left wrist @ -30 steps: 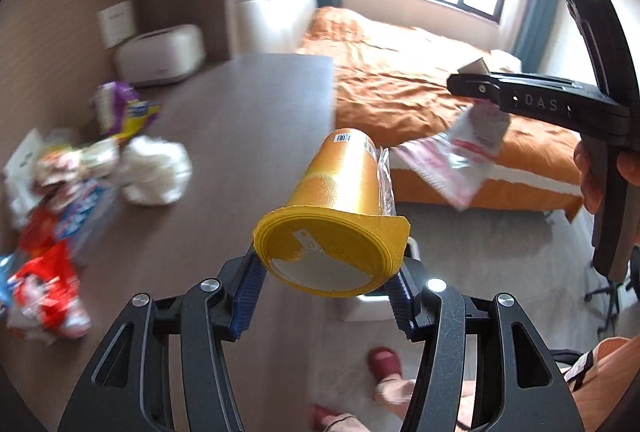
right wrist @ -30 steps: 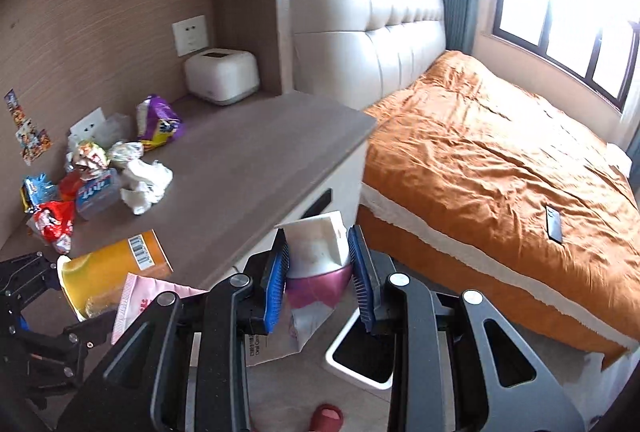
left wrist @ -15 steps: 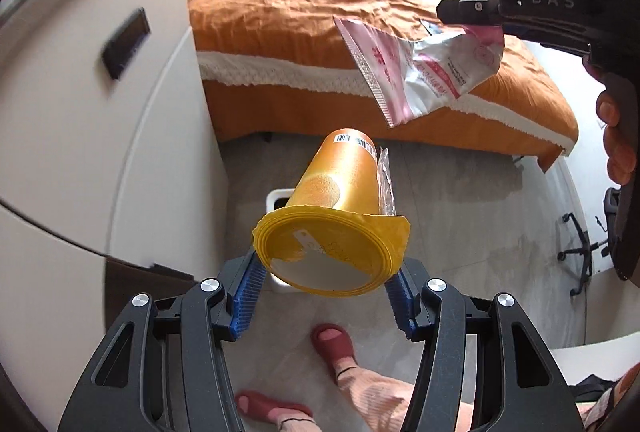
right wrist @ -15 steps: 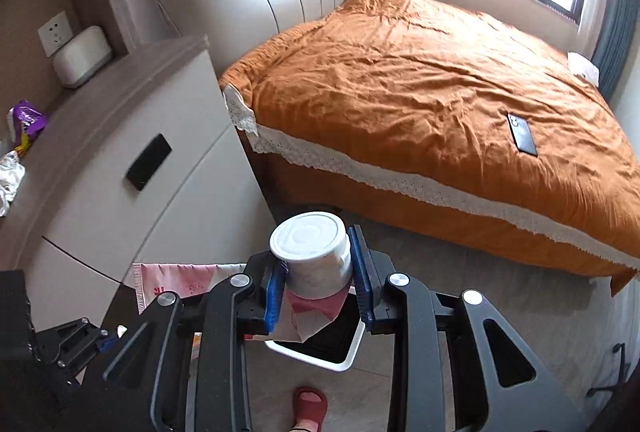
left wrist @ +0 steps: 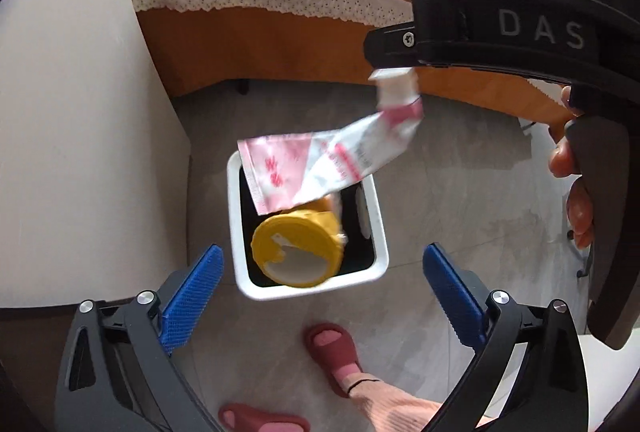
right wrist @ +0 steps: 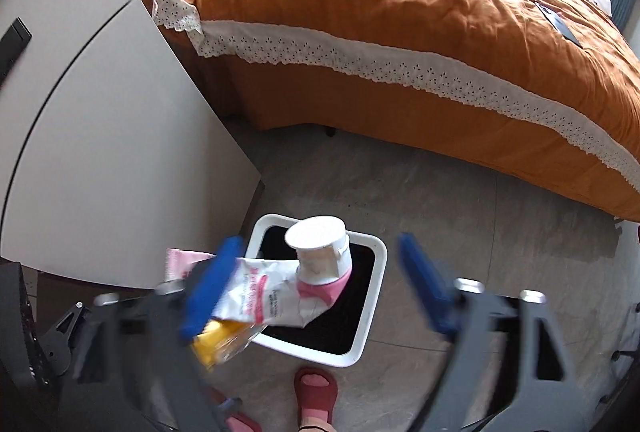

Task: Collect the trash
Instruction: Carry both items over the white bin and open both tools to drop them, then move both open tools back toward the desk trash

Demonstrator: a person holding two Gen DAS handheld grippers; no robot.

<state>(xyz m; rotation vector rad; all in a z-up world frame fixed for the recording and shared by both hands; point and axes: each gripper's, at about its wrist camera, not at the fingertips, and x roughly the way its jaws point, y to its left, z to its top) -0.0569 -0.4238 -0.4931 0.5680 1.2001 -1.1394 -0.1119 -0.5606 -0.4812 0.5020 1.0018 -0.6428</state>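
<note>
Both grippers over the white trash bin on the floor beside the bed; left gripper has just been opening, fingers now wide apart, nothing between them; yellow cup free of the pads, at the bin mouth, judged to be dropping in.

Right gripper has likewise just been opening; fingers apart and blurred; pink-and-white pouch with its broad white cap loose between them, above the bin, touching neither pad as far as I can tell.

Handling, judged: cup light, thin-walled, crushable; take it across the body near the rim. Pouch limp, slick film; the stiff cap and neck are the only firm hold.
</note>
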